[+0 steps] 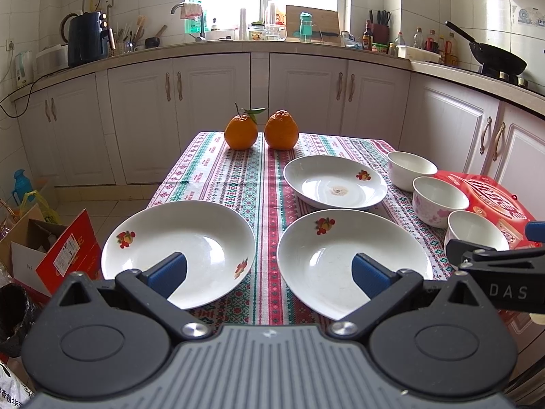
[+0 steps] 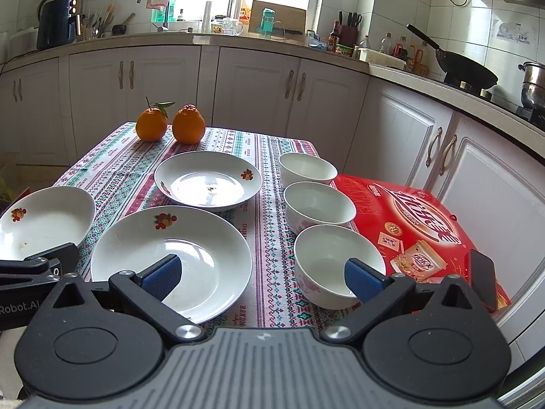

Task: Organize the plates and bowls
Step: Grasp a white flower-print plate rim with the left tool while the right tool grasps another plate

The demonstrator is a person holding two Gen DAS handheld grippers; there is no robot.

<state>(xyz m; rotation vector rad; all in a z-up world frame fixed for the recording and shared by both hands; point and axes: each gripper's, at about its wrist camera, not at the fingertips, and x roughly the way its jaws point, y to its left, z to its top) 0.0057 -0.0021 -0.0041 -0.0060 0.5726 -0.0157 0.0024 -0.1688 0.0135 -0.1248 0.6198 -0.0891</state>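
While both grippers are hanging above the near edge of the counter, nothing is sitting between their fingers. Farthest left, the left plate is lying flat on the patterned cloth near the counter's left edge, and the left gripper is hovering over the gap between it and the near plate, its blue fingers standing wide apart, one above each plate and touching neither. Behind these, two oranges are sitting side by side at the far end of the cloth, the left one carrying a leaf. Moving right, the far plate is resting just behind the near plate, a small brown speck showing at its middle. The right gripper is also holding its fingers spread wide, the left one over the near plate and the right one over the near bowl, gripping neither. Along the right edge of the cloth, three bowls are standing upright in a row running away from the camera: the near bowl, the middle bowl just behind it, and the far bowl beyond that. Farthest right, a red box is lying beside the bowls, with a dark phone resting on its near right corner.
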